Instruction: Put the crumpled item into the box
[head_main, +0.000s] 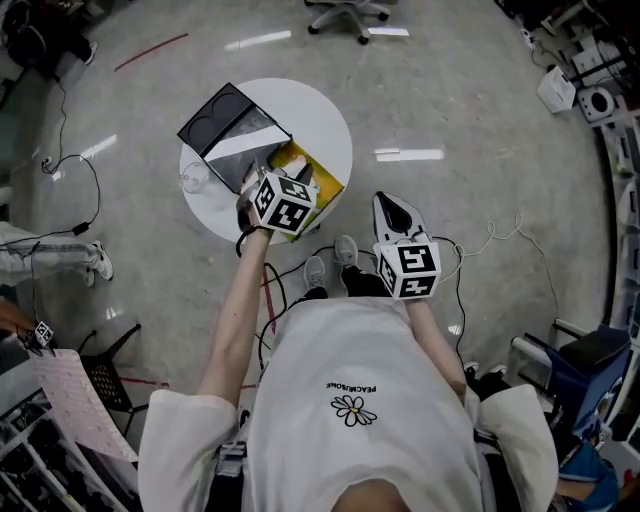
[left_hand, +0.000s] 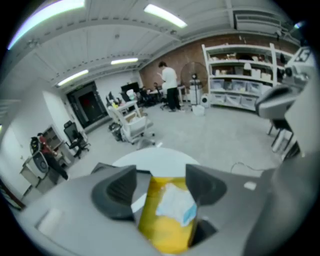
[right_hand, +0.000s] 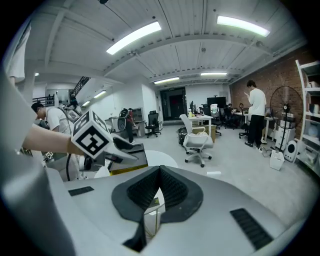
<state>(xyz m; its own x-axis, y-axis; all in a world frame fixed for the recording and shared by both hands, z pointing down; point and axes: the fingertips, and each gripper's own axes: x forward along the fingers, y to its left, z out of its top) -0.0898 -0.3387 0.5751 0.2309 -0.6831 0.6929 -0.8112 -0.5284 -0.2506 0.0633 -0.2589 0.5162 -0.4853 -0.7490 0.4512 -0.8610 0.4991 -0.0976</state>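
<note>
A white crumpled item (left_hand: 175, 205) with a blue edge lies inside the yellow-lined box (left_hand: 165, 235), seen straight down between my left gripper's jaws. My left gripper (left_hand: 160, 177) hangs over it with its jaws wide open and its pads clear of the item. In the head view the left gripper (head_main: 262, 182) is over the open black box (head_main: 300, 165) on the round white table (head_main: 330, 120). My right gripper (head_main: 386, 203) is held off the table's right edge, shut (right_hand: 160, 172) with nothing in it.
The box's black lid (head_main: 225, 125) stands open toward the back left. A clear glass (head_main: 193, 180) sits near the table's left rim. Cables (head_main: 80, 200) run over the floor. An office chair (right_hand: 197, 142) and a standing person (right_hand: 256, 112) are farther off.
</note>
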